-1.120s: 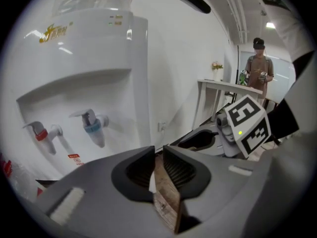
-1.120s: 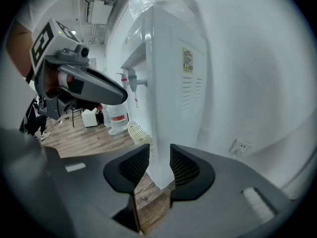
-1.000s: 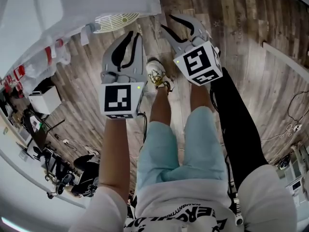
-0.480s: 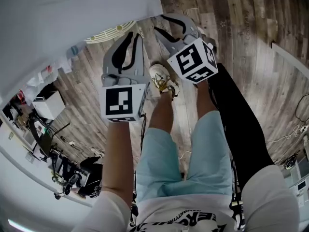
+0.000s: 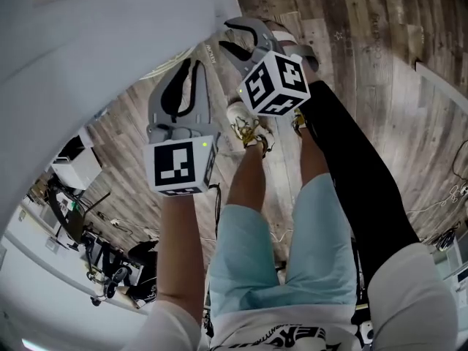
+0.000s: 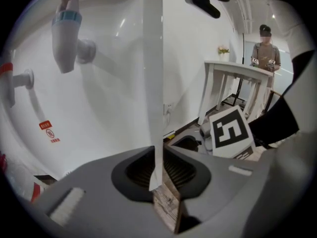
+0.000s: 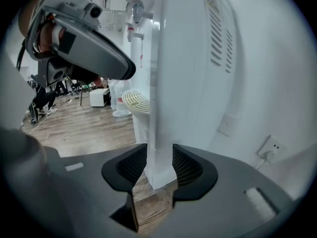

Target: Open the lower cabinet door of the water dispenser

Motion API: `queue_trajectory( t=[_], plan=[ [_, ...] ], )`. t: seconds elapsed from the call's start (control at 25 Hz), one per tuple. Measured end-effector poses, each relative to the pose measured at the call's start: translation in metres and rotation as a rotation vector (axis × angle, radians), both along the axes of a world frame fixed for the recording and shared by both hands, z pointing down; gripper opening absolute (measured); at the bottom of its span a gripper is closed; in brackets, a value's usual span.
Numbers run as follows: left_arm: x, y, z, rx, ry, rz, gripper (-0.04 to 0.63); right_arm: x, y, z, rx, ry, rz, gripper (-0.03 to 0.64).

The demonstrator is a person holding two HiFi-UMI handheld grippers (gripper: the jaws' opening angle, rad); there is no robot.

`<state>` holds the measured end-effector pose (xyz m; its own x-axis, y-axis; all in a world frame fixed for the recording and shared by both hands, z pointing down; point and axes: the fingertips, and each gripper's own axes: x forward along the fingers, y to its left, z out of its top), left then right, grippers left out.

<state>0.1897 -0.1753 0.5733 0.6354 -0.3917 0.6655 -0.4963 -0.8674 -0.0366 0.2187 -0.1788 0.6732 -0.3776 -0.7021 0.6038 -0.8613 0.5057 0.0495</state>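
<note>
1. Bright, even indoor light is seen in all views, and the white water dispenser (image 5: 110, 35) is almost washed out.
2. Soft glare streaks are noted on the water dispenser's front.
3. Only faint shadows are cast on the wooden floor (image 5: 351, 42) beside the water dispenser.
4. Straight lines are bent strongly toward the edges, and the corners of both gripper views are darkened.

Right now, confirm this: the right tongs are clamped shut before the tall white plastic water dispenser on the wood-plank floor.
Not shut. The right tongs are open and have just been opening: the right gripper view shows their dark ribbed pads apart, with the corner of the tall white plastic water dispenser in the gap, untouched. The wood-plank floor part holds.
</note>
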Motion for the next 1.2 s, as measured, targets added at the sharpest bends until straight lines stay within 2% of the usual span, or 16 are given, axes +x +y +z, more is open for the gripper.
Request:
queue_trajectory(
  t=[0.28, 1.2],
  plan=[
    [0.001, -0.003, 0.002, -0.010, -0.008, 0.007, 0.061, -0.005, -0.017, 0.021, -0.040, 0.045, -0.043, 0.144],
    [0.002, -0.009, 0.001, -0.032, 0.004, 0.007, 0.061, -0.008, -0.022, 0.034, -0.100, -0.028, -0.039, 0.172]
  ],
)
